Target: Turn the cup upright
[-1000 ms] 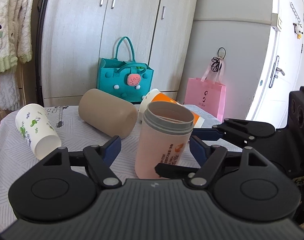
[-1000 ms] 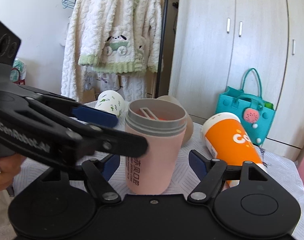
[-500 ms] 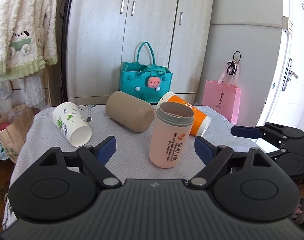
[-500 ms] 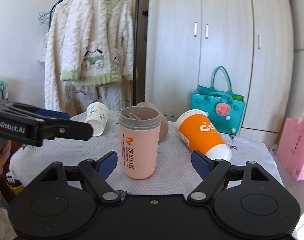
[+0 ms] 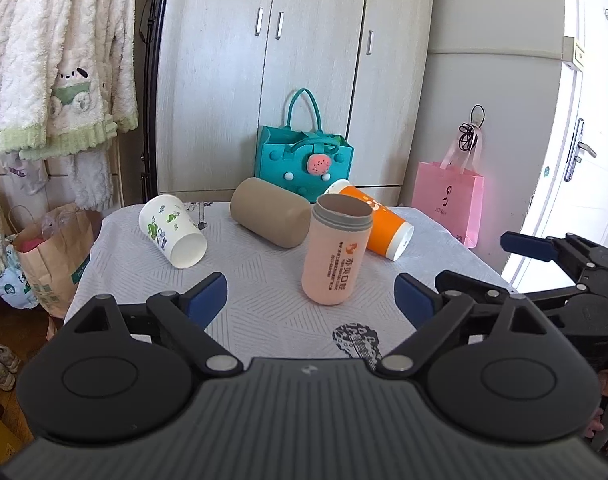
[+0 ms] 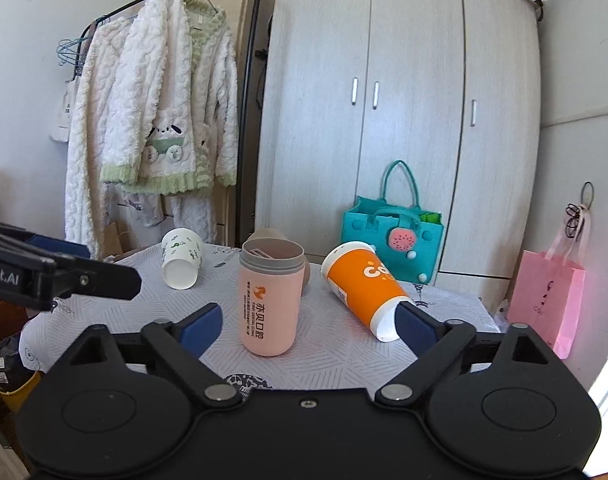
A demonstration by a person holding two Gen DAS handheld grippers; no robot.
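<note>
- Pink cup point(image 5: 336, 254) stands upright mid-worktop point(image 5: 263, 280), mouth up; inside not visible from here.
- White cup point(image 5: 172, 230), tan cup point(image 5: 269, 217) and orange cup point(image 5: 374, 222) lie on their sides behind it; white cup's mouth faces the near edge and shows nothing inside.
- Left gripper point(image 5: 310, 294): fingers spread wide, holding nothing, near the front edge.
- Right gripper point(image 6: 308, 322): fingers spread wide, holding nothing, pink cup between and beyond them, not touching.
- Bare cloth around the pink cup at front and left.
</note>
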